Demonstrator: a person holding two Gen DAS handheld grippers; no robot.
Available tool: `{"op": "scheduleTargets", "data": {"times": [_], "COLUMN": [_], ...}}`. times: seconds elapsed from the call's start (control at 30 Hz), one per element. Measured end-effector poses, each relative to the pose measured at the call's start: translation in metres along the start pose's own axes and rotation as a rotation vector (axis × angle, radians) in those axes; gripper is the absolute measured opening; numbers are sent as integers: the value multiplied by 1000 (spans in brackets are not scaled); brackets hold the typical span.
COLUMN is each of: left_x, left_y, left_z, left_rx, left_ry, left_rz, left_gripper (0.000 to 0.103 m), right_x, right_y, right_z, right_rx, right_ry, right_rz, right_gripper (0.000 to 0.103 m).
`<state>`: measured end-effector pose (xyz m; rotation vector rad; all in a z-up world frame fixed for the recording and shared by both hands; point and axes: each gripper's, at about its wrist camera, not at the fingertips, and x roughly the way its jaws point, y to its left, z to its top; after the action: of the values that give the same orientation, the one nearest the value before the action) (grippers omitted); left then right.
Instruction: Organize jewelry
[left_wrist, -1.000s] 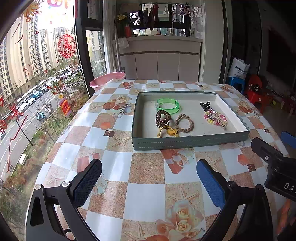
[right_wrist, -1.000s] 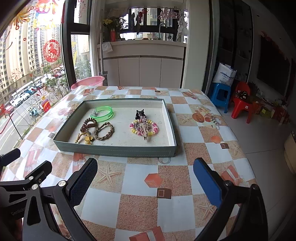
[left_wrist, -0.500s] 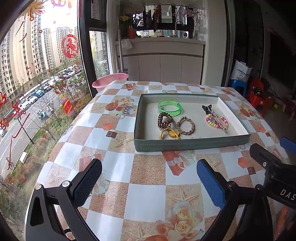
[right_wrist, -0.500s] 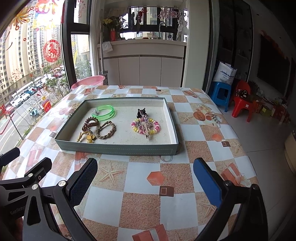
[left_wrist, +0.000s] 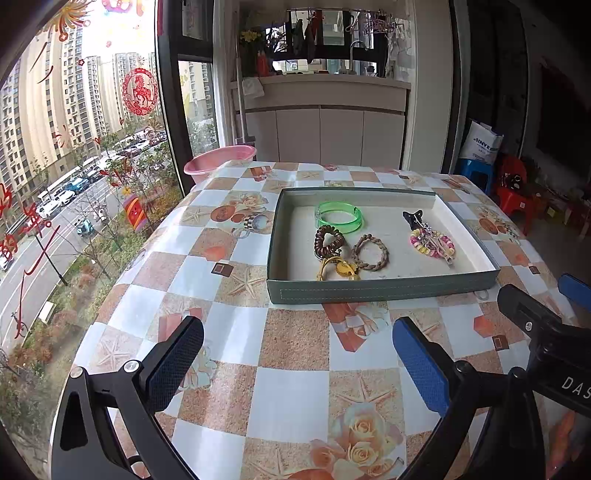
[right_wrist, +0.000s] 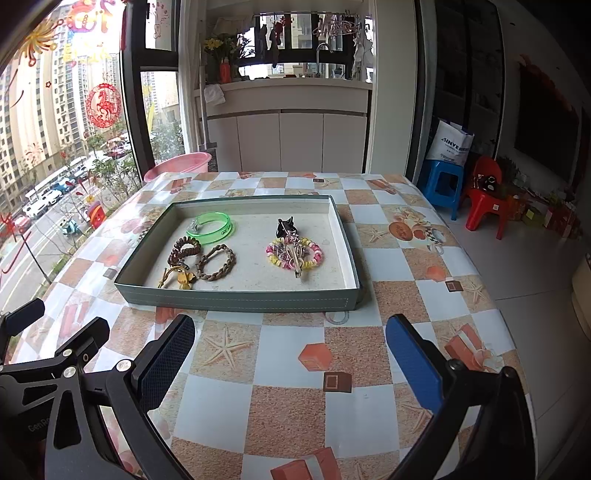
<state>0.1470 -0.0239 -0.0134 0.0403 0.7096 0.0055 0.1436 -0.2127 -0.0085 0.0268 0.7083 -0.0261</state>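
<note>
A shallow grey-green tray (left_wrist: 380, 291) (right_wrist: 240, 301) sits on the table and holds the jewelry. In it lie a green bangle (left_wrist: 340, 218) (right_wrist: 211, 229), a dark brown coiled hair tie (left_wrist: 328, 240) (right_wrist: 184, 251), a brown braided bracelet (left_wrist: 370, 252) (right_wrist: 216, 263), a yellow charm (left_wrist: 338, 268) (right_wrist: 181, 278), a black clip (left_wrist: 413, 218) (right_wrist: 286, 227) and a pink-yellow bead bracelet (left_wrist: 431, 243) (right_wrist: 294, 254). My left gripper (left_wrist: 297, 356) and right gripper (right_wrist: 290, 352) are both open and empty, above the table in front of the tray.
The table (left_wrist: 295, 387) has a checkered flowered cloth. A small clear ring (right_wrist: 337, 316) lies on the cloth by the tray's front right corner. A pink basin (left_wrist: 220, 162) stands past the table's far left. A blue stool (right_wrist: 441, 184) and red chair (right_wrist: 484, 199) stand to the right.
Both grippers have drawn back slightly from the tray and stay open. The jewelry in the tray has not moved.
</note>
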Motion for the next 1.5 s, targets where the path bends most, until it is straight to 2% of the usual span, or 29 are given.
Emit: {"op": "scheduleTargets", "data": {"times": [1.5], "left_x": [-3], "left_y": [2], "left_z": [0], "left_rx": [-8], "left_ry": [-1], "left_rz": [-3], "left_gripper": [103], "right_x": [-4], "right_y": [1], "right_z": [2], "right_rx": [5], "right_ry": [-2], "right_rz": [11], "right_gripper": [103]}}
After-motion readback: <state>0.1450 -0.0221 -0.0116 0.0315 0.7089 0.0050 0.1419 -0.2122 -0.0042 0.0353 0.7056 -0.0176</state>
